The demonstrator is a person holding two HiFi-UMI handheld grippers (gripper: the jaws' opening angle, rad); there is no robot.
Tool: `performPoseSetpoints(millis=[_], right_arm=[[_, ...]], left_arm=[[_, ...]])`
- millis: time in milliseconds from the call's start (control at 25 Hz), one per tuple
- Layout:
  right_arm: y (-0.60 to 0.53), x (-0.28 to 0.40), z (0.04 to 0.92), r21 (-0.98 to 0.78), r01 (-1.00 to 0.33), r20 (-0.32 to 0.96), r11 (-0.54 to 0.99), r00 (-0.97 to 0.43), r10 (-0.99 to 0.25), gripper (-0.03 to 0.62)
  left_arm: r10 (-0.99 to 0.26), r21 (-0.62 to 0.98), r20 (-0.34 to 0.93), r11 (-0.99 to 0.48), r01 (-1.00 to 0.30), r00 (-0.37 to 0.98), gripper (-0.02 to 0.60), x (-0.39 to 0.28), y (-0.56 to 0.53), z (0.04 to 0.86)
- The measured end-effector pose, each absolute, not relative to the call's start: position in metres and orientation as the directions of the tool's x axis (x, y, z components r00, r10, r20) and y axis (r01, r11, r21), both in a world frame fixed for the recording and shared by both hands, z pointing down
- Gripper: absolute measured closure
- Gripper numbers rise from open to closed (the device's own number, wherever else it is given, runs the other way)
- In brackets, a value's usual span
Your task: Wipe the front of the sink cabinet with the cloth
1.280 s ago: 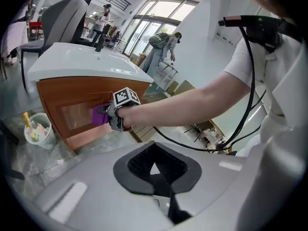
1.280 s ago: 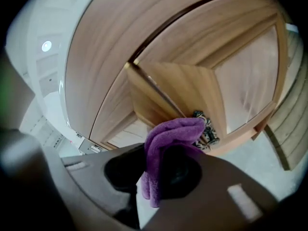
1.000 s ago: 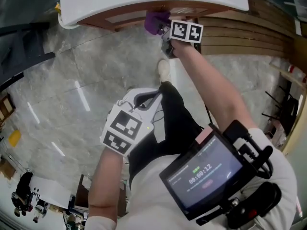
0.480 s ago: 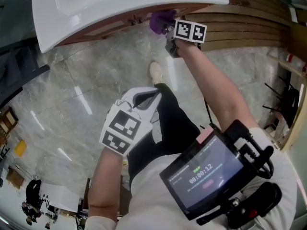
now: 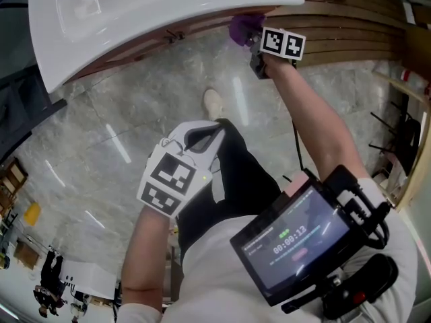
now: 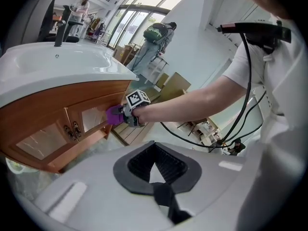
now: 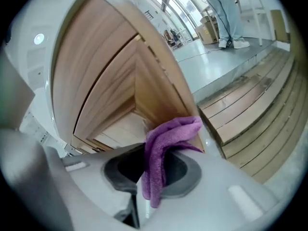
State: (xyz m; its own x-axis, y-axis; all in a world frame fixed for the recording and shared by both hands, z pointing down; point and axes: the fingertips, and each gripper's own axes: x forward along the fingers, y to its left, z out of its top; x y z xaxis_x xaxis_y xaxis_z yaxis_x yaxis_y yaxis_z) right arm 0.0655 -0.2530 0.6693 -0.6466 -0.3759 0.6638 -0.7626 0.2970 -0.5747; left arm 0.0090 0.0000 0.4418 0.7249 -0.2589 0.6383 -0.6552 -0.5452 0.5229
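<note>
Head view: right gripper (image 5: pixel 259 46) reaches out to 12 o'clock and presses the purple cloth (image 5: pixel 242 27) on the wooden sink cabinet (image 5: pixel 168 36), just under the overhanging white basin (image 5: pixel 135 12). Left gripper (image 5: pixel 195 143) hangs idle at centre over the person's leg, well apart from the cabinet. A shoe (image 5: pixel 213 101) stands on the marble floor (image 5: pixel 94 126), a slatted wood platform (image 5: pixel 350 39) lies at 2 o'clock, and a chest-mounted screen (image 5: pixel 296 237) sits at 5 o'clock. Left gripper view: the left gripper (image 6: pixel 161 196) has its jaws pressed together on nothing. At 10 o'clock the right gripper (image 6: pixel 126 117) pushes the cloth (image 6: pixel 114 114) onto the cabinet (image 6: pixel 53 112) near its right end, with the door handles (image 6: pixel 73 131) further toward 9 o'clock, a faucet (image 6: pixel 60 20) at 11 and a bystander with a backpack (image 6: pixel 159 35) far off at 12. Right gripper view: the right gripper (image 7: pixel 144 177) pinches the cloth (image 7: pixel 161 148), folded over the jaws, its top touching the cabinet (image 7: pixel 120 81) edge; the platform (image 7: pixel 250 114) is at 3 o'clock. Judgement: wiping is under way, at the right end of the front. Next move calls for sweeping the cloth along the door panels with steady pressure. The basin overhang crowds the top, and the handles could snag the cloth.
</note>
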Motion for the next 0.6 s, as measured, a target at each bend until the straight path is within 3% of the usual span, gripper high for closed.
performPoseSetpoints(millis=[280,600], right_arm=[[-0.28,0.172,0.682,-0.491,-0.805,0.715,0.332,-0.59,-0.375,0.522],[-0.27,0.164,0.68,-0.387,-0.822,0.743,0.418,-0.546,-0.388,0.522]], left_arm=[[-0.254,0.52,0.647,-0.543,-0.66,0.719,0.577,0.076,-0.018,0.449],[-0.307,0.514,0.642,-0.507,-0.692,0.702,0.577,0.041,0.002,0.448]])
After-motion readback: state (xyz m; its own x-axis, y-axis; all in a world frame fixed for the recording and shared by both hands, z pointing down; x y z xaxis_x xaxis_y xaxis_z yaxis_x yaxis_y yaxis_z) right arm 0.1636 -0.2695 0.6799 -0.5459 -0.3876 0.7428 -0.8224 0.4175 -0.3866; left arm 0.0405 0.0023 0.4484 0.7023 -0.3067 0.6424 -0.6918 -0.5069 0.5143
